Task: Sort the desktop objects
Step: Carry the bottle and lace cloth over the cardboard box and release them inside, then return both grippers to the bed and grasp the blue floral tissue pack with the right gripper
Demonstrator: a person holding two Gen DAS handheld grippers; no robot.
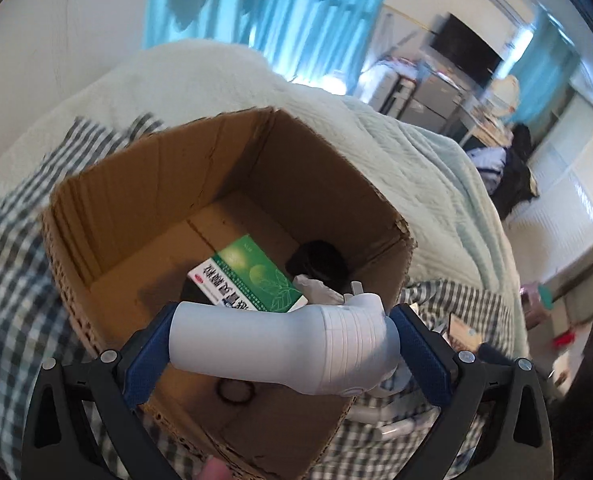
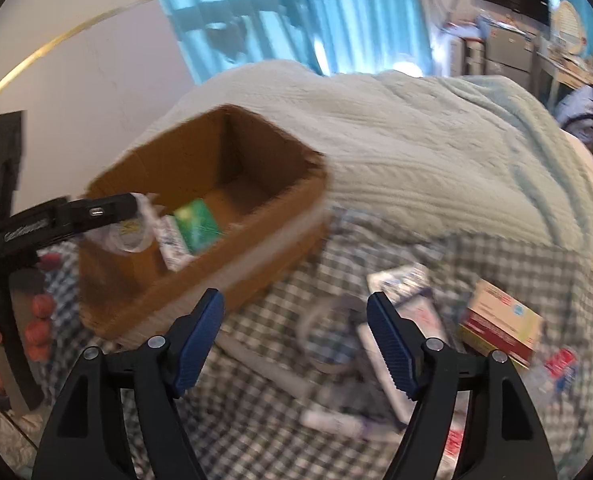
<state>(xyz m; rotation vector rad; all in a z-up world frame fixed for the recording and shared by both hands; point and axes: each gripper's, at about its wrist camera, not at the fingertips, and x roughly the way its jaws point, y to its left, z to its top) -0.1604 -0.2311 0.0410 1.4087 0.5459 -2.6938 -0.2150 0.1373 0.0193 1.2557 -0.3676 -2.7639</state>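
Observation:
My left gripper [image 1: 284, 344] is shut on a white plastic bottle [image 1: 280, 340], held sideways just above the open cardboard box [image 1: 144, 184]. Inside the box lie a green medicine box [image 1: 252, 272], a black object [image 1: 316, 260] and a crumpled white item [image 1: 316, 286]. In the right wrist view my right gripper [image 2: 296, 320] is open and empty above the checked cloth [image 2: 256, 420], in front of the cardboard box [image 2: 256, 264]. The left gripper [image 2: 96, 212] shows there over the box's left edge. Several blurred packets and tubes [image 2: 400, 312] lie under the right gripper.
A red and yellow medicine box [image 2: 500, 324] lies at the right on the cloth. A pale quilted blanket [image 2: 436, 140] is heaped behind the box. A person's hand [image 2: 36, 320] holds the left gripper's handle. Furniture and curtains stand far behind.

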